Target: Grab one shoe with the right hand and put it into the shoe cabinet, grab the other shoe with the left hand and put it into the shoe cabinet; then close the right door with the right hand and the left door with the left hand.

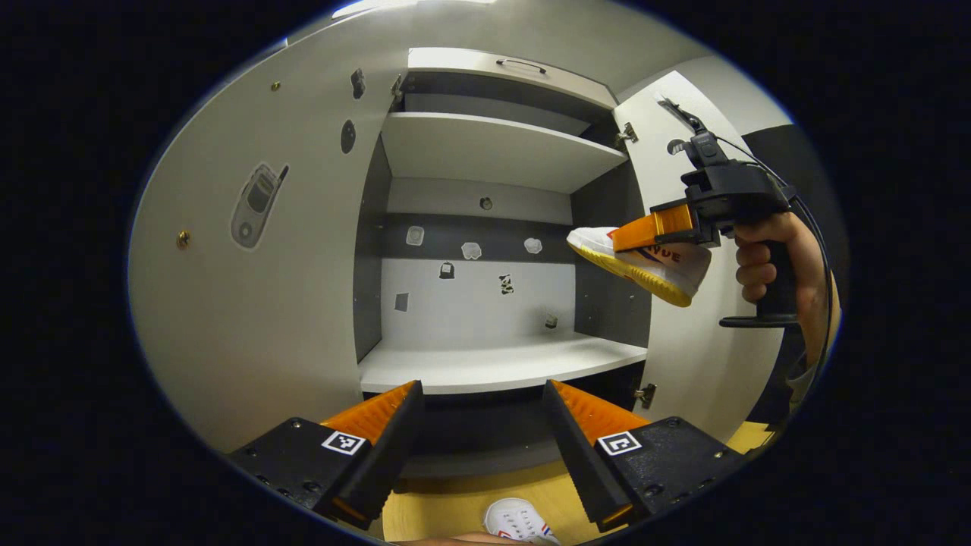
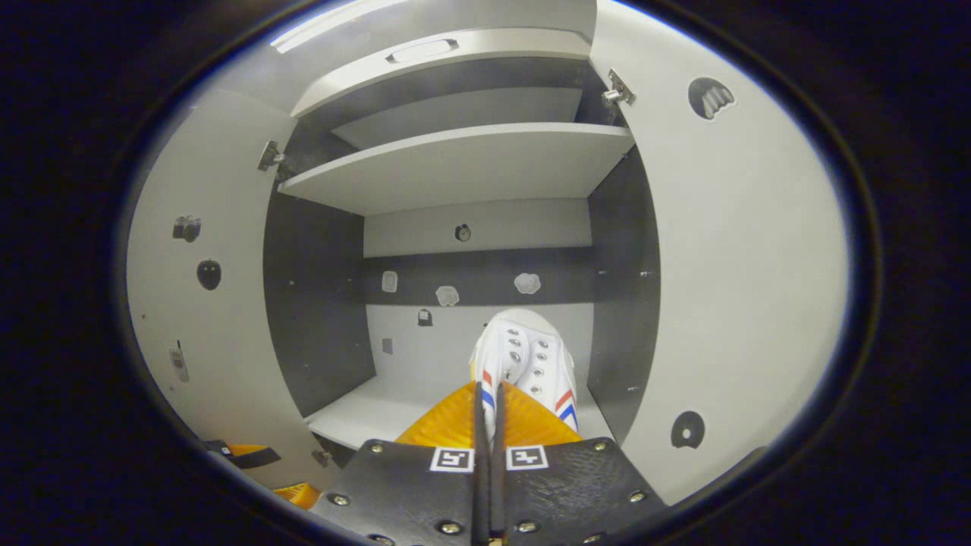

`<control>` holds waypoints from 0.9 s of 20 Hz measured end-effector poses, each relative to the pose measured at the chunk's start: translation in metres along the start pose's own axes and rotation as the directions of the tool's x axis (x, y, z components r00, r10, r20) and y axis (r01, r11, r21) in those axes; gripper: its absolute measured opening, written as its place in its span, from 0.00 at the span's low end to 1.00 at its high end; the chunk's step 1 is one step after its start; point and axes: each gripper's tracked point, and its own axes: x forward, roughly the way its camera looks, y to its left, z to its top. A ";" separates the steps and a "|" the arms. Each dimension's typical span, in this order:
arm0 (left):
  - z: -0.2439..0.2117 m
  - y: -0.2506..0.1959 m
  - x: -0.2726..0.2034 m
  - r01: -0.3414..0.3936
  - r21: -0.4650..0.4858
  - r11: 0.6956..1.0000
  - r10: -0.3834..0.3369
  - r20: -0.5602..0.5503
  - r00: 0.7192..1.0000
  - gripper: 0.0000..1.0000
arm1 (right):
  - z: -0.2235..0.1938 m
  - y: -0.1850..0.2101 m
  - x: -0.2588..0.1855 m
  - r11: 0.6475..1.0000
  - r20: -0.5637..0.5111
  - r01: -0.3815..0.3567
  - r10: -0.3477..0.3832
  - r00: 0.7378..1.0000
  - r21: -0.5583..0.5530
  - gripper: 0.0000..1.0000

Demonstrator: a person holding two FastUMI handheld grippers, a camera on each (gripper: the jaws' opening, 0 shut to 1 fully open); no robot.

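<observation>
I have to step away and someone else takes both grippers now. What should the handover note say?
Right gripper: shut on the first shoe, held in the air before the open cabinet, above the lower shelf; not yet set down.
Left gripper: open, holding nothing, facing the cabinet.
Second shoe: on the floor just below the left gripper.
Left door and right door: both open.
Done: first shoe grabbed.
Left: place it, grab and place the second shoe, close the right door, then the left.

Both gripper views close, facing the open shoe cabinet point(image 1: 485, 368) – shared interior
</observation>
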 end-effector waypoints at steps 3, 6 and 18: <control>-0.004 0.010 0.007 -0.006 -0.042 0.999 0.005 -0.030 1.000 0.95 | -0.017 -0.007 0.031 0.999 -0.036 0.036 -0.036 0.999 -0.007 0.01; -0.007 0.006 0.010 0.015 -0.054 0.998 -0.018 -0.039 0.999 0.93 | -0.038 -0.018 0.069 0.997 -0.071 0.061 -0.065 0.995 -0.046 0.01; -0.010 0.000 0.018 0.025 -0.076 0.997 -0.027 -0.025 0.999 0.94 | -0.109 -0.043 0.164 0.995 -0.166 0.087 -0.092 0.982 -0.038 0.01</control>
